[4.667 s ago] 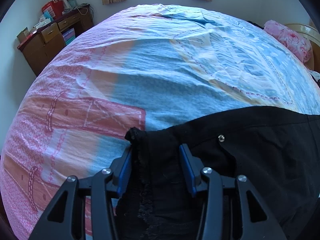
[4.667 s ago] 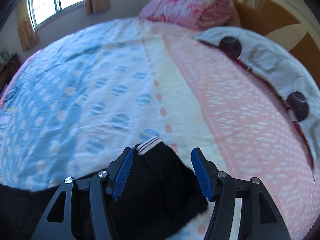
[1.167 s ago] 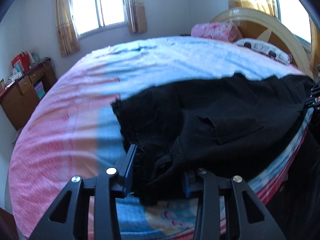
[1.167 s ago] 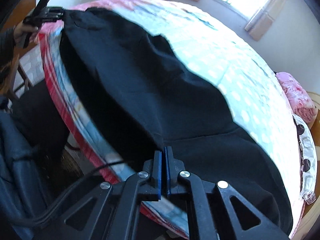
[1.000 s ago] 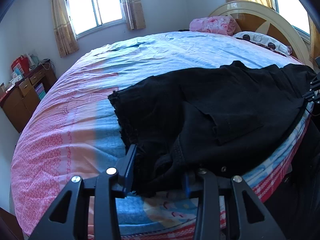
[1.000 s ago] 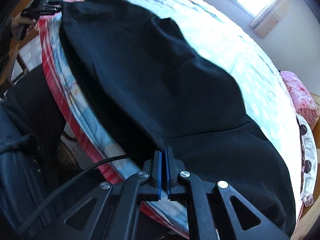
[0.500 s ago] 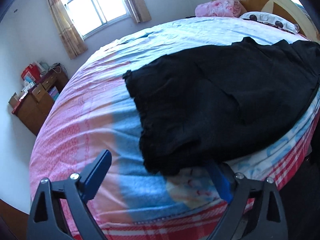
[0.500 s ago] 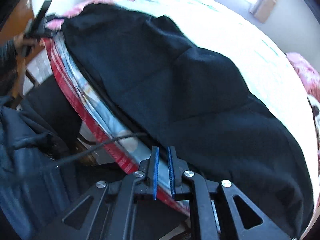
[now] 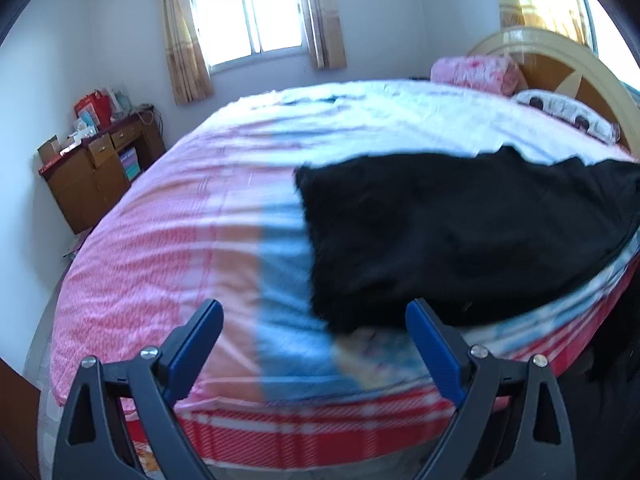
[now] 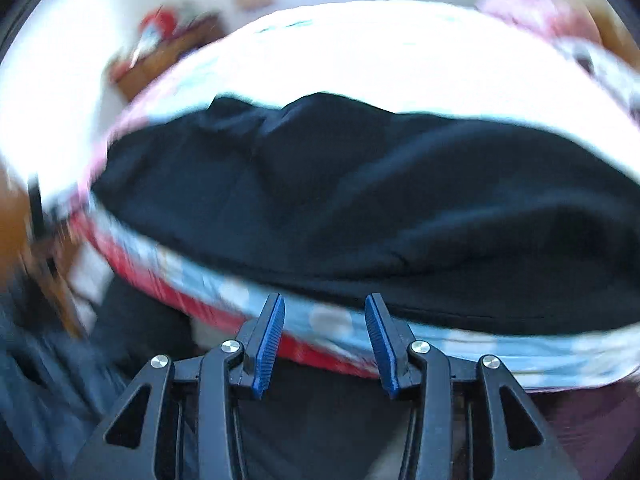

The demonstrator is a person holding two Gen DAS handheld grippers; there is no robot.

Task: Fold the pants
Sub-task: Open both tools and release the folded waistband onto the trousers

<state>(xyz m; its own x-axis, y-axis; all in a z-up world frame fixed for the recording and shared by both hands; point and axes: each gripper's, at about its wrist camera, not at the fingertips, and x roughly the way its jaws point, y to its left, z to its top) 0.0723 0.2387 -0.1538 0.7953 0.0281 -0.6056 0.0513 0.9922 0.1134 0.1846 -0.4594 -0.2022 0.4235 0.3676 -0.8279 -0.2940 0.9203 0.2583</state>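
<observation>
On the near edge of the bed (image 9: 168, 248), the black pants (image 9: 460, 240) are laid lengthwise, doubled into one long dark band; in the left view they sit at three o'clock.

Left gripper (image 9: 314, 336): jaws spread wide, having just been opening, nothing between them; the pants' end is seen just beyond, at one o'clock.

Right gripper (image 10: 324, 334): jaws parted, having just been opening, nothing pinched; the pants (image 10: 360, 208) are spread at twelve o'clock.

Progress: a first lengthwise fold is judged done and released; the crosswise folds are judged outstanding.
</observation>
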